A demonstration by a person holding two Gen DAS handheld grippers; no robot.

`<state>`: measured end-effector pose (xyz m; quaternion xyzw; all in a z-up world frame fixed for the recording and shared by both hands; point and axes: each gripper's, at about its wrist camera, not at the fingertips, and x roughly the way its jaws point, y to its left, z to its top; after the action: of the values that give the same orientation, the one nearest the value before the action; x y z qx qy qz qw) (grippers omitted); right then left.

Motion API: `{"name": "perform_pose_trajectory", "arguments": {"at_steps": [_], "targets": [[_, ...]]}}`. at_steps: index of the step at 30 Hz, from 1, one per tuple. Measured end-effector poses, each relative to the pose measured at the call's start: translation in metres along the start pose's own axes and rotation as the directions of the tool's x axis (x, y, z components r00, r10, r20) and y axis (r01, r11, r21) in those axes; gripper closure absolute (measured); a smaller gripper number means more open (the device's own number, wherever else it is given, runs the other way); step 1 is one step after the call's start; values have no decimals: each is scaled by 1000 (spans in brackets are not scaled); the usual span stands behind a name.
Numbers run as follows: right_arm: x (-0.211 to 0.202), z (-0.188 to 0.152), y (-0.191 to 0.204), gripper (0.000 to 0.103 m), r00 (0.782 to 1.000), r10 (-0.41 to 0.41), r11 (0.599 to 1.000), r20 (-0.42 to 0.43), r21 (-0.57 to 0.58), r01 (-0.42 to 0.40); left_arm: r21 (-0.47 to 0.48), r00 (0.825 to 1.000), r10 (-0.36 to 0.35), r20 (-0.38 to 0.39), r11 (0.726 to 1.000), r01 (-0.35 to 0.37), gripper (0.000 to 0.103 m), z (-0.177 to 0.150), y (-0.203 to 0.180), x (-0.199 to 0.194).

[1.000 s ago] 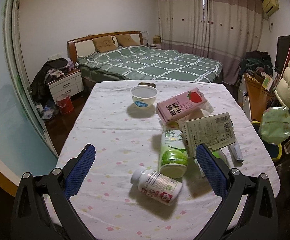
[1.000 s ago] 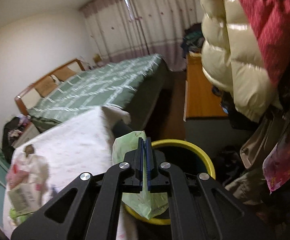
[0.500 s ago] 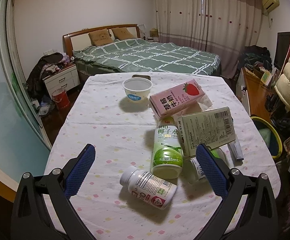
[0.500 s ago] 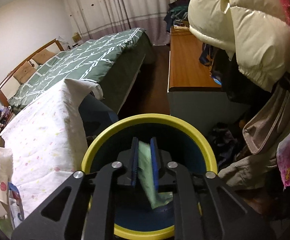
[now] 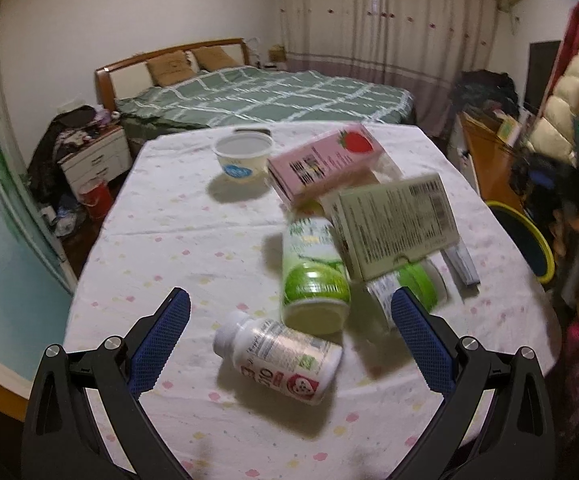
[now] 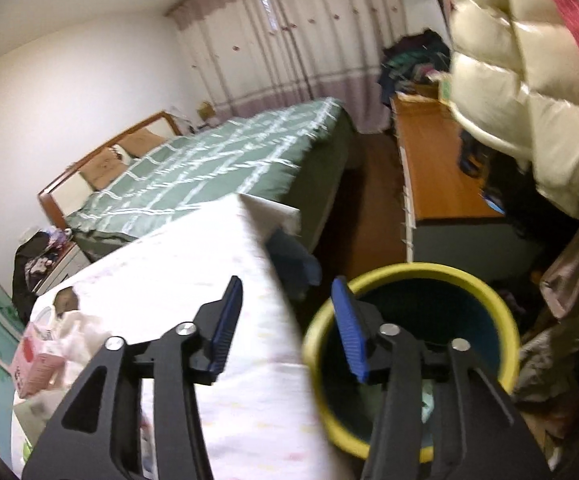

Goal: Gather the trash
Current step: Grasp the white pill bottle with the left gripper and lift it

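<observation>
Trash bin (image 6: 409,276) beside the table (image 6: 193,264) — right hand-held gripper (image 6: 289,320) just opened, empty; left (image 5: 289,312) wide open.

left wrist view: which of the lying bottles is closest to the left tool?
The white pill bottle with the white cap, lying between the open left tool fingers' tips. The green-labelled drink bottle lies farther back, partly under the grey-green carton.

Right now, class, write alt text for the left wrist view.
An open left hand-held gripper hovers over a white pill bottle lying on a tablecloth-covered table, with a green drink bottle, cartons and a tub beyond.
</observation>
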<state>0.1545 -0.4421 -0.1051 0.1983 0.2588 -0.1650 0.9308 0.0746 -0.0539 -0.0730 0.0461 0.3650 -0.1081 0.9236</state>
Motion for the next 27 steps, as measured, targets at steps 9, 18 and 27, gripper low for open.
{"name": "perform_pose_trajectory", "arguments": {"at_steps": [9, 18, 27], "targets": [[25, -20, 61, 55, 999, 40, 995, -36, -95, -44, 154, 996, -76, -48, 985, 82, 4, -14, 9, 27], [30, -22, 49, 47, 999, 28, 998, -34, -57, -30, 263, 978, -164, -130, 945, 194, 5, -22, 18, 54], [34, -23, 48, 45, 999, 27, 998, -45, -59, -29, 305, 968, -201, -151, 922, 239, 20, -23, 19, 56]]}}
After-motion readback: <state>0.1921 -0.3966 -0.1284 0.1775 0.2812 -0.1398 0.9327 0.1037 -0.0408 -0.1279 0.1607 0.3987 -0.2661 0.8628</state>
